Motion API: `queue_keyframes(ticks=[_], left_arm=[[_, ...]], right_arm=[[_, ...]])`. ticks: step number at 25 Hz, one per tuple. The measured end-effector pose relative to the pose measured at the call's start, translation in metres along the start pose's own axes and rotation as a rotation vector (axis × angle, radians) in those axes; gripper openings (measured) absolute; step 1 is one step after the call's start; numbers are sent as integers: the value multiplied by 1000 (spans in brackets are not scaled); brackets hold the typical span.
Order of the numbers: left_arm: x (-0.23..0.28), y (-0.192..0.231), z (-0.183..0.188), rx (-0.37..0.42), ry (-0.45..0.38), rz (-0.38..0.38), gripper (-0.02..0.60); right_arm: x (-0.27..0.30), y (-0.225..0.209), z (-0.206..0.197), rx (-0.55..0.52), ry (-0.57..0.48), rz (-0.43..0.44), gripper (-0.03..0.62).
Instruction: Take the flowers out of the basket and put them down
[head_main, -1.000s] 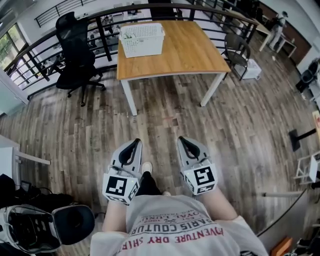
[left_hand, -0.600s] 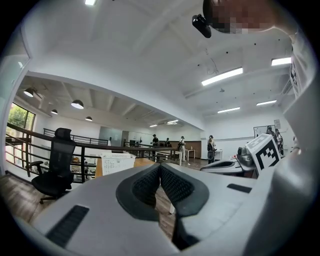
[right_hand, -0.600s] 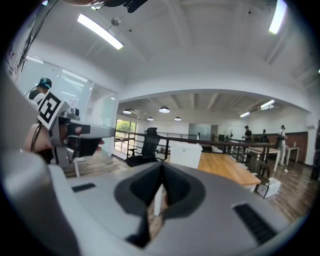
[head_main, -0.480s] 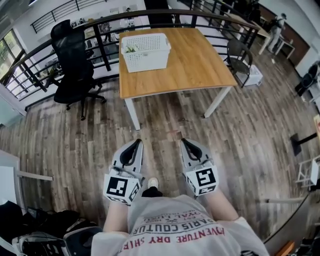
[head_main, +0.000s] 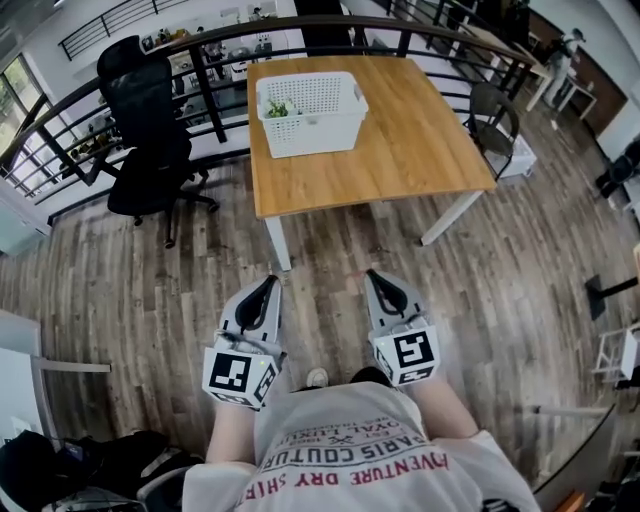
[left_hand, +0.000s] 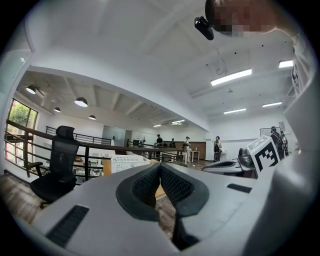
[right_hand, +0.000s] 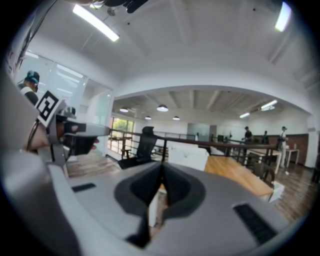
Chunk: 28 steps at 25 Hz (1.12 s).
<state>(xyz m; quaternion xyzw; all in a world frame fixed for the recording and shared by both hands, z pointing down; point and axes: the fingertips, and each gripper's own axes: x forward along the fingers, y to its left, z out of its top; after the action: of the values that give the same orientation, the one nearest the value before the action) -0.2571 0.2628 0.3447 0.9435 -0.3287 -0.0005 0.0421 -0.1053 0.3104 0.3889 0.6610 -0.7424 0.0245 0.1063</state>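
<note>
From overhead, the left gripper (head_main: 268, 283) and right gripper (head_main: 374, 276) sit side by side, roughly level, near the person's chest, pointing at the wooden counter (head_main: 420, 150). On its far left, a white perforated plastic basket (head_main: 325, 125) holds green flowers (head_main: 278, 108).

In the left gripper view, the fingers (left_hand: 145, 187) are pressed together with nothing between them.

In the right gripper view, its fingers (right_hand: 177, 187) are likewise closed tight and empty.

Bright ceiling lights, fisheye edges, slight blur

The person's shirt (head_main: 352, 455) reads, upside down, "ARIS COUTUR" and perhaps "VENTURE DRY" (edges cut off).
</note>
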Motion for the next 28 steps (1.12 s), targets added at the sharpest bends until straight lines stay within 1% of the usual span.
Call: queue_keyframes(ticks=[5, 10, 16, 21, 24, 28], left_arm=[[27, 29, -11, -2, 15, 47, 26], [70, 40, -24, 2, 16, 127, 26], [155, 78, -11, 1, 8, 242, 26], [229, 88, 5, 6, -12, 319, 26], [272, 93, 8, -5, -14, 349, 26], [316, 101, 2, -32, -1, 363, 26]], right_arm=[[47, -16, -6, -3, 0, 35, 28], [93, -52, -16, -14, -20, 103, 28], [184, -106, 3, -41, -31, 221, 28], [243, -157, 16, -55, -35, 325, 28], [273, -188, 19, -56, -28, 366, 28], [314, -222, 14, -40, -21, 390, 28]])
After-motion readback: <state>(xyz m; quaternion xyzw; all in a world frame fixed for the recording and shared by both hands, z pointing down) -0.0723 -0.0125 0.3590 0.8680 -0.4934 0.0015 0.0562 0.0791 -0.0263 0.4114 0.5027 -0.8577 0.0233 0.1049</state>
